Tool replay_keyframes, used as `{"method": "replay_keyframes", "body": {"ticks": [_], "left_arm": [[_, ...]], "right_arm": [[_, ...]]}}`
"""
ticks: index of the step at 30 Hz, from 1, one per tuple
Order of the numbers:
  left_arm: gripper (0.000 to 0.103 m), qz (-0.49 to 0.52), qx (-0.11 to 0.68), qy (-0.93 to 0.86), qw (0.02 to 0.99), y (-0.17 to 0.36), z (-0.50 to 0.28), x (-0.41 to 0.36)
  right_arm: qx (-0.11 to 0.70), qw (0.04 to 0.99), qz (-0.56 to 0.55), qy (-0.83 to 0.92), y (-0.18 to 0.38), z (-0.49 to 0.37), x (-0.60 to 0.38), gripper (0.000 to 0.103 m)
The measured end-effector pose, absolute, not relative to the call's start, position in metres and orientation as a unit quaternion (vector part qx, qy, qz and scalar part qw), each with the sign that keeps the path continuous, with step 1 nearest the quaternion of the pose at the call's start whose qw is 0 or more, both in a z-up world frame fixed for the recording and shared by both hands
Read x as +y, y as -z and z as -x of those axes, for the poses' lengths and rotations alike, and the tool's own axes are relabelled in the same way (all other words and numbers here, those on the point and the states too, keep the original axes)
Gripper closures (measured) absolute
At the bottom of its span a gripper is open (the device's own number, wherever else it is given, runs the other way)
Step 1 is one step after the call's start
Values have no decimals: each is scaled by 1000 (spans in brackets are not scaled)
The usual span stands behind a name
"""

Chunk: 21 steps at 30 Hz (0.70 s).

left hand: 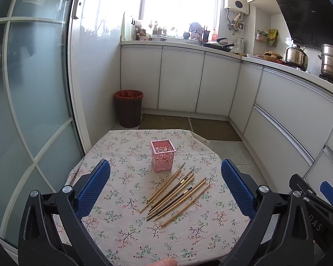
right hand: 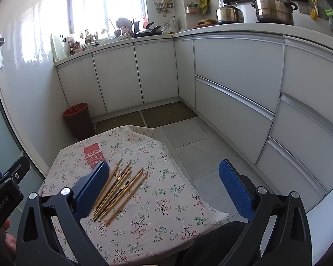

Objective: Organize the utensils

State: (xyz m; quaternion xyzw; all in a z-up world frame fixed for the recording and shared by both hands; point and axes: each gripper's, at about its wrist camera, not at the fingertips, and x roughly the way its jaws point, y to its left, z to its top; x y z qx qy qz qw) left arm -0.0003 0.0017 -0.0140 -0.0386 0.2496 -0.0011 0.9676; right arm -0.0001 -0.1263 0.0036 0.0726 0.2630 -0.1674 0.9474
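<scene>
Pink perforated holder upright on the floral-clothed counter, nothing visible inside. Loose bundle of chopsticks flat on the cloth just beside the holder, toward the camera, tips near its base. Left claw spread wide, gripping nothing, above the chopsticks. Right claw likewise wide apart and empty. Brown bin with orange liner on the floor beyond.

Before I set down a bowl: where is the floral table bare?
The near edge of the floral-cloth table, in front of the loose wooden chopsticks, is bare, as is the left side beside the pink perforated plastic holder. The far strip behind the holder is free too. The centre-right is crowded with chopsticks.
</scene>
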Motion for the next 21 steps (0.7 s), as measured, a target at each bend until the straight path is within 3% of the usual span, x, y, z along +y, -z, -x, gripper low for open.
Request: {"method": "replay_keyframes", "body": {"ticks": [6,11,15,21], "left_arm": [[7,50,307,21,950,31,-34,0],[7,97,452,106,881,80,-103,2],[7,94,541,135,825,130,-149,-9],[7,60,610,182,769,175,-202,-47]], "right_arm": [[300,934,-97,169,16,-21,-141,6],[385,887,-237,98,68,-66,-194,7],[435,847,-289,97,118,-100,-226,7],[480,805,-339,79,171,-141,-248,7]]}}
